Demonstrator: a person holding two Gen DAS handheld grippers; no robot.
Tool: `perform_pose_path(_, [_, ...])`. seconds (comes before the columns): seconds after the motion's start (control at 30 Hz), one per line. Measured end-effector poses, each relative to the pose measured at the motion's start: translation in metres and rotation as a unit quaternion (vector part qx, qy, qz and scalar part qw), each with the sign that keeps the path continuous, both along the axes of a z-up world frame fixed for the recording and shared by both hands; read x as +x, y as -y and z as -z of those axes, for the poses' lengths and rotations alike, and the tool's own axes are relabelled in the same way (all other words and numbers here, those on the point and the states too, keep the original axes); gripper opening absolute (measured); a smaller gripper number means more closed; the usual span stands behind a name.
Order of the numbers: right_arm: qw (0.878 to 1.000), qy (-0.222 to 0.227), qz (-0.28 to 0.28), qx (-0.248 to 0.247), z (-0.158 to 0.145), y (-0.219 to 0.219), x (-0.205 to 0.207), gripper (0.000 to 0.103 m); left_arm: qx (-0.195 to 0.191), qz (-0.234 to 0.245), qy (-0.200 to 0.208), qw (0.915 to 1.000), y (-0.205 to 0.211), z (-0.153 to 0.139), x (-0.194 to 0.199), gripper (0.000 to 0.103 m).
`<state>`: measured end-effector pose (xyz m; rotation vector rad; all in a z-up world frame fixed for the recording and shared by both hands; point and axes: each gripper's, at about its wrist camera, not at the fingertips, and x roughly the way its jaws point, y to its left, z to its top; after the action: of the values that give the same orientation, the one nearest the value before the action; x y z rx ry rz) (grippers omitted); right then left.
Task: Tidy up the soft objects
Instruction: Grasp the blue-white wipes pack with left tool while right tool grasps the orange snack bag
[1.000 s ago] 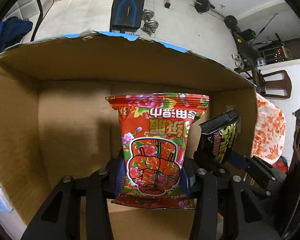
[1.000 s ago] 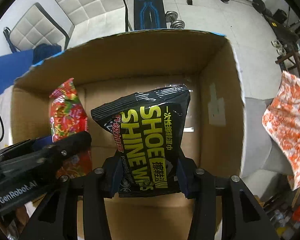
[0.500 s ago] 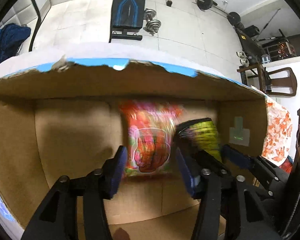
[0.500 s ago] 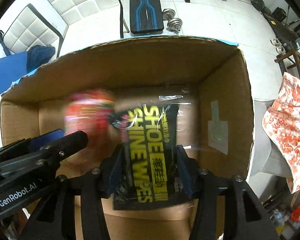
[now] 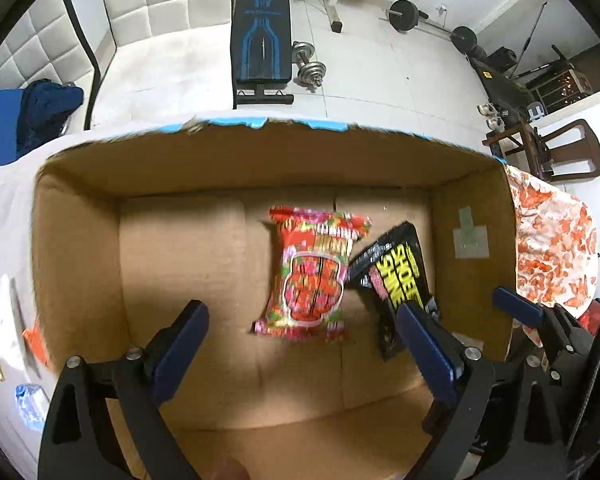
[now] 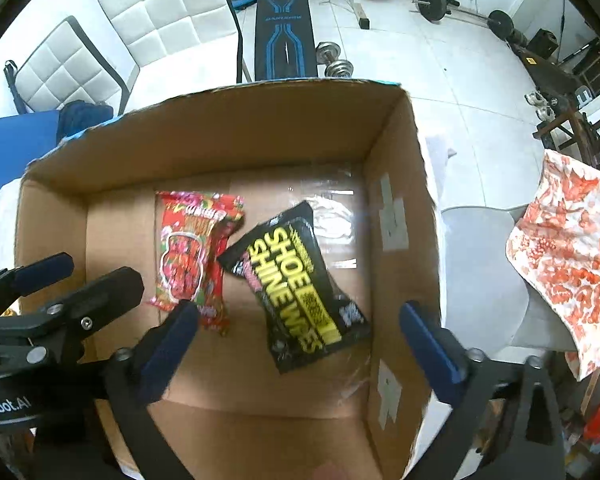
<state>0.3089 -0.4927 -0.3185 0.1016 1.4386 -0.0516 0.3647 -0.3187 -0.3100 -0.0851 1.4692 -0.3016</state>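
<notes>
A red flowered snack packet point(image 5: 312, 276) lies on the floor of an open cardboard box point(image 5: 76, 248). A black and yellow shoe shine wipes packet point(image 5: 396, 276) lies beside it on the right, slightly overlapping it. My left gripper point(image 5: 300, 344) is open and empty above the box, nearer than the packets. In the right wrist view the red packet point(image 6: 192, 252) and the black packet point(image 6: 300, 288) lie side by side in the box point(image 6: 396, 160). My right gripper point(image 6: 300, 344) is open and empty above them. The left gripper point(image 6: 44, 312) shows at the left.
An orange and white patterned cloth point(image 6: 568, 256) lies right of the box. White padded chairs point(image 6: 168, 12), a blue cloth point(image 5: 40, 112), a weight bench point(image 5: 260, 36) and dumbbells point(image 5: 312, 68) stand beyond the box on the tiled floor. A wooden chair point(image 5: 568, 156) stands far right.
Both grippers have opened and let go of their packets, which dropped onto the box floor. Both grippers have pulled up and back from the box.
</notes>
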Motion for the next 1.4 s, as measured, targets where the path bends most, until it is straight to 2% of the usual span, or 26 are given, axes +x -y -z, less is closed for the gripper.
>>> perform_pose_path(0.2, [1.000, 0.027, 0.011, -0.003, -0.019, -0.007, -0.030, 0.103, 0.022, 0.009, 0.049, 0.9985, -0.002, -0.027, -0.032, 0.096])
perform_pose_path(0.53, [0.997, 0.076, 0.030, -0.002, -0.082, -0.012, -0.103, 0.103, 0.027, -0.002, 0.118, 0.9926, -0.018, -0.089, -0.096, 0.096])
perform_pose_path(0.77, [0.994, 0.105, 0.038, -0.001, -0.130, -0.019, -0.158, 0.103, 0.022, 0.001, 0.140, 0.9899, -0.030, -0.121, -0.131, 0.096])
perform_pose_path(1.0, [0.992, 0.118, 0.048, -0.001, -0.160, -0.029, -0.187, 0.103, 0.006, -0.005, 0.155, 0.9879, -0.051, -0.145, -0.152, 0.096])
perform_pose_path(1.2, [0.991, 0.126, 0.033, 0.025, -0.176, -0.075, -0.190, 0.103, 0.015, -0.028, 0.158, 0.9869, -0.110, -0.157, -0.155, 0.096])
perform_pose_path(1.4, [0.991, 0.112, -0.023, 0.064, -0.169, -0.166, -0.173, 0.103, 0.050, -0.092, 0.140, 0.9847, -0.217, -0.147, -0.151, 0.096])
